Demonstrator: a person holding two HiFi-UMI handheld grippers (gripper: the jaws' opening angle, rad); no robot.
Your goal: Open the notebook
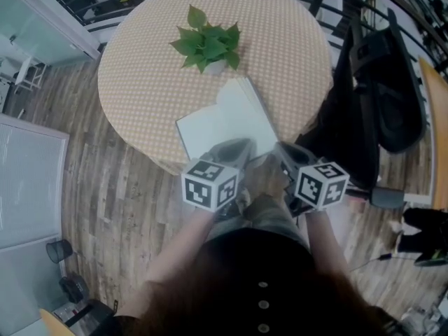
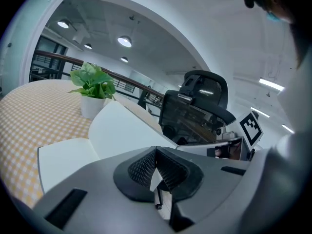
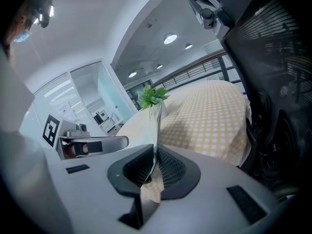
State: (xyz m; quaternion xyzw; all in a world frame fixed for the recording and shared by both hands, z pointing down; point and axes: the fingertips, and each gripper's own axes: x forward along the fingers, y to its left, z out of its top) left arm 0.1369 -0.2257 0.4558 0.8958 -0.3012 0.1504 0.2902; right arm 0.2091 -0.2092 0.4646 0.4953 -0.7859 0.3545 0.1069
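notebook (image 1: 224,121); head view: open; right gripper view: right claw (image 3: 155,155) pinches page (image 3: 157,126)

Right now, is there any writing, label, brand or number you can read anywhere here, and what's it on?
No readable text anywhere.
notebook: the open pages look blank white.
left gripper's cube: black-and-white square pattern only, no letters or digits.
right gripper's cube: the same kind of pattern, no letters or digits.
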